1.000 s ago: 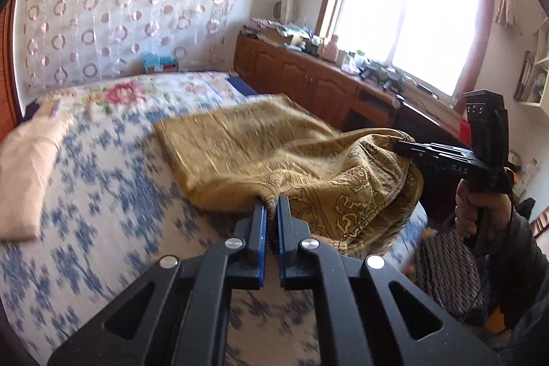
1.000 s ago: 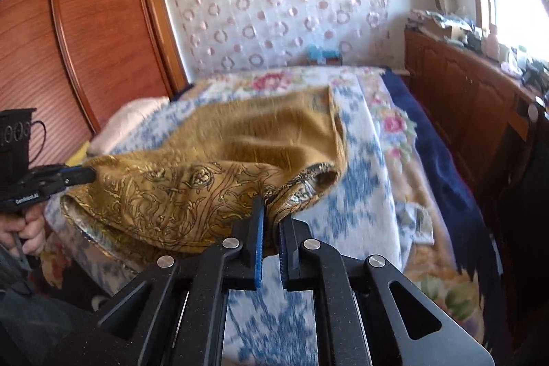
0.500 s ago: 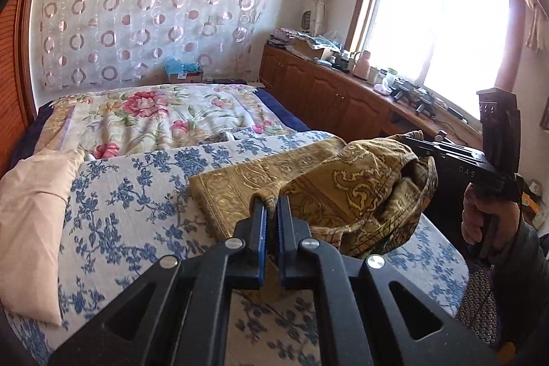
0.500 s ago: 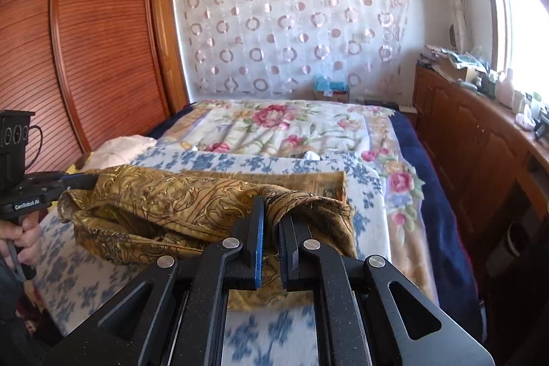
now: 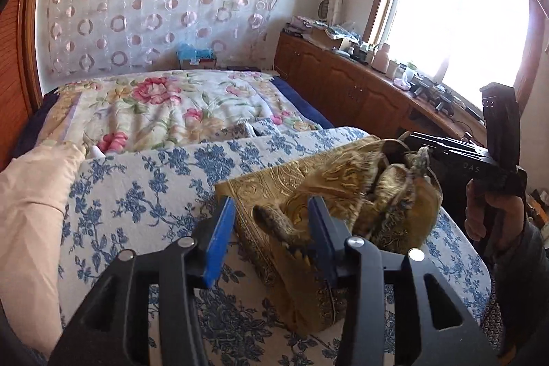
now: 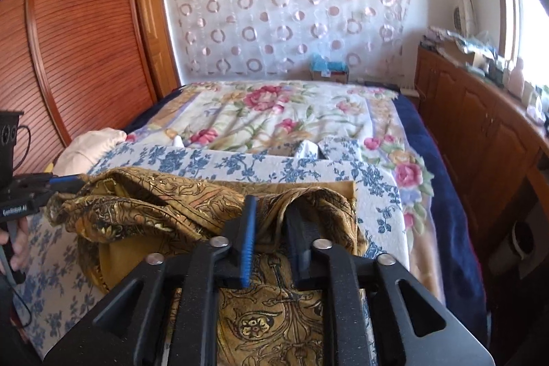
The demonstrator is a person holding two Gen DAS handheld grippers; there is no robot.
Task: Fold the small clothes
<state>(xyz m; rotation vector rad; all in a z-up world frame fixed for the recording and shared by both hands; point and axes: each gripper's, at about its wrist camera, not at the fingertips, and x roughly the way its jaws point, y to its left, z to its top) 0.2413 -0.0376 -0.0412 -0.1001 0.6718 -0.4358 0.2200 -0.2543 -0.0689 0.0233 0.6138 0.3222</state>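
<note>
Letting go: left gripper point(image 5: 271, 222) and right gripper point(image 6: 271, 222) opening, jaws spread, gold cloth point(image 6: 164, 211) loose between them, lying folded over itself on blue-flowered bed cover point(image 5: 137, 194) to settle the fold.

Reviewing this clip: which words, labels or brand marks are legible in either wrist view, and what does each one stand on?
"DAS": on the black body of the right gripper, seen from the left wrist view.
"GenRobot.AI", small and blurred, likely reading: on the left gripper, seen from the right wrist view.
Blue box by the curtain: print too small to read.
</note>
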